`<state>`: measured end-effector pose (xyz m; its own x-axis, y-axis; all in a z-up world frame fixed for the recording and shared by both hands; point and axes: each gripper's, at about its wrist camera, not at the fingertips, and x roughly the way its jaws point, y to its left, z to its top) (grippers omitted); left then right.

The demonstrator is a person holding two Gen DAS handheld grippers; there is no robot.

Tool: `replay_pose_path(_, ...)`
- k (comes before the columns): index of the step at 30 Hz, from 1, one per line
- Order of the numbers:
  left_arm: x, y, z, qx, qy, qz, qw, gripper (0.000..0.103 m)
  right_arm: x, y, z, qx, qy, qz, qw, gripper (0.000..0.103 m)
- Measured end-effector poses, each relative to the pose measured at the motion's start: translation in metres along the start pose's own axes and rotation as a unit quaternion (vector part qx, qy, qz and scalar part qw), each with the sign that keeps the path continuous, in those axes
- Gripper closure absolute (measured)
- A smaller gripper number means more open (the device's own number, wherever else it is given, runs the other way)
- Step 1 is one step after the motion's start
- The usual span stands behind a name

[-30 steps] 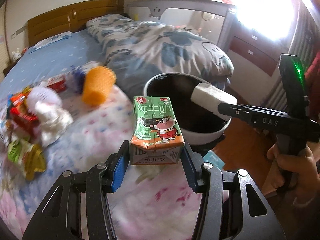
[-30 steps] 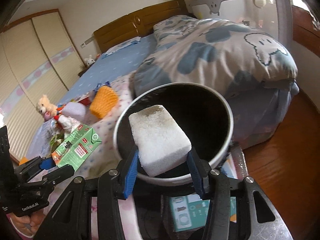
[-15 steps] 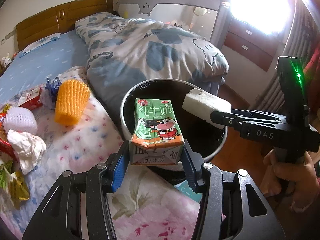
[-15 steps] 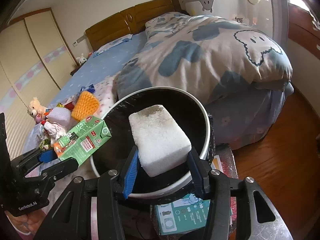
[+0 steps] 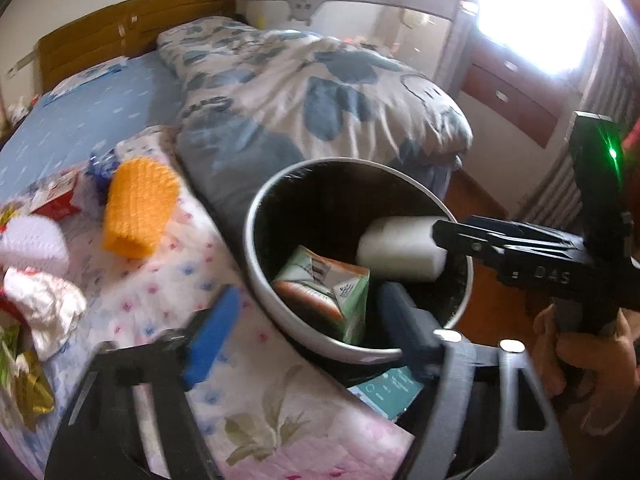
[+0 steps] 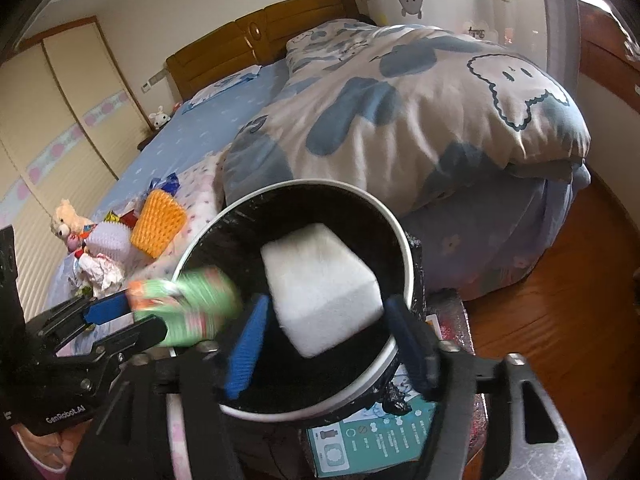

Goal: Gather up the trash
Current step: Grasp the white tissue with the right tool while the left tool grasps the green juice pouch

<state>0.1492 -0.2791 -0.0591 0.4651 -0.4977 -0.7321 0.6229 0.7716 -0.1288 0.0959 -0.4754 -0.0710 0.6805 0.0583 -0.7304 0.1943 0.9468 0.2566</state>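
A round black-lined trash bin [image 5: 256,272] with a white rim stands against the bed's edge; it also shows in the right wrist view [image 6: 406,248]. My left gripper [image 5: 308,328] is open at the bin's near rim. The green milk carton [image 5: 324,288] is free of it and tumbles into the bin; in the right wrist view the carton [image 6: 192,304] is a blur beside the rim. My right gripper [image 6: 324,336] is over the bin with its jaws spread, and the white foam block [image 6: 320,284] sits loose between them, tilting down. The block [image 5: 400,248] also shows in the left wrist view.
On the flowered bedsheet [image 5: 160,280] lie an orange foam net [image 5: 140,208], a white foam net [image 5: 28,240], crumpled paper [image 5: 44,304] and several wrappers [image 5: 24,376]. A folded duvet [image 5: 320,92] lies behind the bin. A teal leaflet [image 5: 384,392] lies under the bin. Wooden floor [image 6: 560,320] is to the right.
My left gripper has opened and let go of the milk carton, which drops into the bin. My right gripper has opened around the foam block, which tips downward.
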Motion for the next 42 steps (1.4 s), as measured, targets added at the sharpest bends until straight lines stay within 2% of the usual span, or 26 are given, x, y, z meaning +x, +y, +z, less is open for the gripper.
replay_pose_path(4, -0.013, 0.012, -0.011, -0.018, -0.01, 0.01, 0.9997, 0.023, -0.005, 0.001, 0.0, 0.01, -0.012, 0.004, 1.0, 0.025)
replay_pose_path(7, -0.026, 0.023, -0.024, -0.033, -0.017, 0.025, 0.999, 0.023, -0.009, 0.006, -0.002, 0.02, -0.02, 0.01, 1.0, 0.013)
replay_pose_path(12, -0.049, 0.047, -0.05, -0.07, -0.019, 0.045, 0.9964, 0.023, -0.015, 0.027, -0.009, 0.029, -0.036, 0.03, 0.998, 0.009)
replay_pose_path(21, -0.089, 0.091, -0.095, -0.119, -0.028, 0.093, 0.9881, 0.023, -0.008, 0.094, -0.032, 0.0, -0.028, 0.08, 0.996, 0.008)
replay_pose_path(28, -0.105, 0.134, -0.117, -0.166, -0.027, 0.131, 0.9769, 0.023, 0.009, 0.14, -0.044, -0.032, -0.003, 0.109, 0.994, 0.008)
replay_pose_path(33, -0.111, 0.157, -0.119, -0.189, -0.032, 0.145, 0.9707, 0.023, 0.021, 0.164, -0.046, -0.049, 0.009, 0.119, 0.992, 0.008)
replay_pose_path(42, -0.104, 0.174, -0.11, -0.2, -0.03, 0.158, 0.9665, 0.023, 0.038, 0.187, -0.035, -0.07, 0.012, 0.121, 0.99, 0.008)
